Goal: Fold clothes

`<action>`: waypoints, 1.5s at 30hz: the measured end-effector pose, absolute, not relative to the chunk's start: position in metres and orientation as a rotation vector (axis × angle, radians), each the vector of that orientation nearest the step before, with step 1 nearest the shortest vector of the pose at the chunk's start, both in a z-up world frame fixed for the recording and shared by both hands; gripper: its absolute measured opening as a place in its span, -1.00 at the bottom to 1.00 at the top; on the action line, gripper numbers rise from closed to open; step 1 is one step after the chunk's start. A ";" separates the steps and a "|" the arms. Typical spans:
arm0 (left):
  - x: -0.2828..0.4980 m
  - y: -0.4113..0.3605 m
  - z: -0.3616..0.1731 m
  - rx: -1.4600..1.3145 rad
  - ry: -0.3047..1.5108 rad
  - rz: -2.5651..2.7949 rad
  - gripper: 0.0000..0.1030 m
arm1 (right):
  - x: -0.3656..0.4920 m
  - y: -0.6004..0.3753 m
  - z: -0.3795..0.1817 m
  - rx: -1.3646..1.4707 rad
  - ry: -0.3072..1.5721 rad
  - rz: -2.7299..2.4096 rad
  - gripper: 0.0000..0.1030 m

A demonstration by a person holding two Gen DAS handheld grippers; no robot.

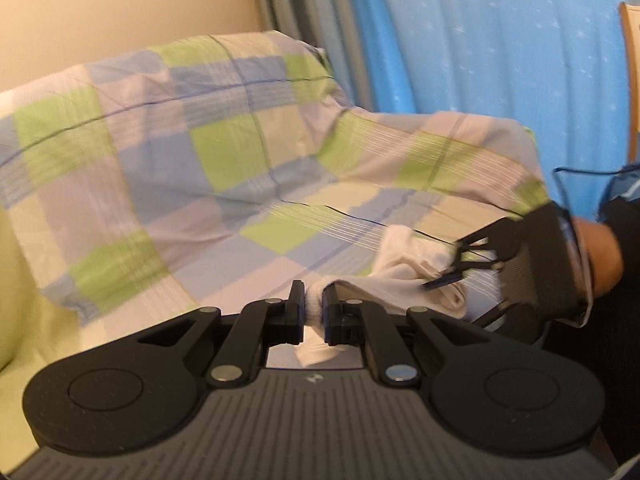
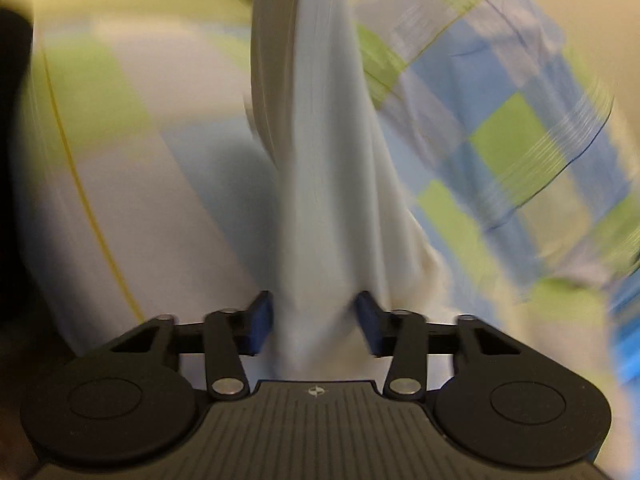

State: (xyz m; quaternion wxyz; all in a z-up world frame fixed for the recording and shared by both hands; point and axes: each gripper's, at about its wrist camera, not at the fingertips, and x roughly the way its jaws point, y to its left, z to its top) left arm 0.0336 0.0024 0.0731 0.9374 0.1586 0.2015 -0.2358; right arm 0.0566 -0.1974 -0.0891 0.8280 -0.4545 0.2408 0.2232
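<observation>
A white garment (image 1: 404,256) lies bunched on the checked sheet (image 1: 180,160) of a sofa. My left gripper (image 1: 314,304) is shut on one end of it, with the cloth squeezed between the fingers. In the left wrist view my right gripper (image 1: 444,278) comes in from the right and pinches the other end. The right wrist view is blurred. There the white garment (image 2: 320,200) runs up and away in a taut band from between the fingers of my right gripper (image 2: 314,320), which grip a thick fold of it.
The green, blue and grey checked sheet (image 2: 520,140) covers the sofa seat, back and arm. A blue curtain (image 1: 500,40) hangs behind, with a beige wall (image 1: 120,8) at left. A person's hand (image 1: 600,256) holds the right gripper. A wooden edge (image 1: 632,80) stands at far right.
</observation>
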 end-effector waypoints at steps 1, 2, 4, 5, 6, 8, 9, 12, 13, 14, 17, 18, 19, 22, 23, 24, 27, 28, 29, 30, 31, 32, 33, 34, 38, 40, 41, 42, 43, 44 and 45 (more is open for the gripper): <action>0.036 0.007 0.074 0.314 0.412 -0.472 -0.88 | 0.057 -0.208 -0.091 -1.003 0.504 0.451 -0.33; 0.038 0.011 0.075 0.304 0.413 -0.463 -0.88 | 0.057 -0.219 -0.090 -1.032 0.494 0.432 -0.39; 0.042 0.016 0.074 0.301 0.416 -0.450 -0.88 | 0.058 -0.240 -0.088 -1.076 0.487 0.388 -0.68; 0.044 0.016 0.073 0.300 0.418 -0.449 -0.88 | 0.059 -0.249 -0.086 -1.088 0.490 0.369 -0.71; 0.046 0.016 0.072 0.289 0.423 -0.456 -0.88 | 0.059 -0.256 -0.081 -1.077 0.499 0.369 -0.71; 0.048 0.013 0.070 0.297 0.426 -0.462 -0.88 | 0.055 -0.263 -0.068 -1.044 0.506 0.367 -0.74; 0.048 0.010 0.070 0.311 0.424 -0.463 -0.88 | 0.052 -0.266 -0.061 -1.028 0.509 0.366 -0.75; 0.040 0.004 0.076 0.352 0.395 -0.465 -0.88 | 0.040 -0.269 -0.040 -1.002 0.462 0.338 -0.75; 0.039 0.004 0.077 0.354 0.393 -0.462 -0.88 | 0.038 -0.269 -0.038 -1.014 0.449 0.323 -0.73; 0.037 0.005 0.078 0.354 0.391 -0.459 -0.88 | 0.036 -0.268 -0.036 -1.030 0.441 0.310 -0.68; 0.033 0.007 0.076 0.352 0.404 -0.454 -0.88 | 0.043 -0.271 -0.052 -1.067 0.524 0.305 -0.48; 0.033 0.008 0.075 0.351 0.412 -0.453 -0.88 | 0.045 -0.273 -0.057 -1.069 0.555 0.306 -0.48; 0.032 0.009 0.072 0.350 0.422 -0.451 -0.88 | 0.045 -0.275 -0.061 -1.056 0.573 0.307 -0.48; 0.028 0.010 0.064 0.357 0.449 -0.448 -0.88 | 0.041 -0.275 -0.067 -1.025 0.587 0.305 -0.40; 0.027 0.009 0.062 0.357 0.454 -0.450 -0.88 | 0.041 -0.275 -0.068 -1.022 0.585 0.302 -0.30; 0.027 0.009 0.060 0.357 0.459 -0.451 -0.88 | 0.042 -0.276 -0.070 -1.021 0.582 0.300 -0.22; 0.028 0.011 0.056 0.354 0.464 -0.452 -0.88 | 0.046 -0.278 -0.074 -1.022 0.579 0.279 0.00; 0.029 0.011 0.055 0.353 0.465 -0.451 -0.88 | 0.048 -0.280 -0.074 -1.008 0.583 0.284 -0.02; 0.029 0.011 0.055 0.352 0.465 -0.450 -0.88 | 0.049 -0.282 -0.072 -0.993 0.579 0.300 -0.04; 0.030 0.011 0.054 0.351 0.466 -0.449 -0.88 | 0.050 -0.283 -0.071 -0.983 0.575 0.315 -0.08; 0.031 0.011 0.053 0.350 0.468 -0.449 -0.88 | 0.048 -0.283 -0.072 -0.997 0.569 0.324 -0.13; 0.033 0.012 0.052 0.349 0.470 -0.449 -0.88 | 0.046 -0.282 -0.073 -1.012 0.568 0.332 -0.13; 0.034 0.012 0.051 0.347 0.471 -0.448 -0.88 | 0.045 -0.282 -0.074 -1.020 0.572 0.338 -0.13; 0.035 0.013 0.051 0.345 0.472 -0.448 -0.88 | 0.045 -0.283 -0.075 -1.019 0.572 0.338 -0.14; 0.041 0.014 0.048 0.349 0.482 -0.443 -0.88 | 0.038 -0.283 -0.076 -1.049 0.490 0.344 -0.49; 0.043 0.015 0.048 0.348 0.482 -0.438 -0.88 | 0.030 -0.280 -0.076 -1.092 0.434 0.370 -0.84; 0.044 0.016 0.048 0.347 0.481 -0.434 -0.88 | 0.027 -0.278 -0.076 -1.111 0.415 0.381 -1.00; 0.045 0.016 0.048 0.346 0.480 -0.430 -0.88 | 0.025 -0.277 -0.076 -1.127 0.398 0.391 -1.00; 0.045 0.016 0.048 0.345 0.480 -0.427 -0.88 | 0.023 -0.276 -0.076 -1.131 0.390 0.393 -1.00; 0.046 0.017 0.048 0.344 0.479 -0.423 -0.88 | 0.023 -0.275 -0.075 -1.131 0.388 0.393 -1.00; 0.046 0.017 0.049 0.345 0.479 -0.421 -0.88 | 0.022 -0.275 -0.074 -1.130 0.382 0.388 -1.00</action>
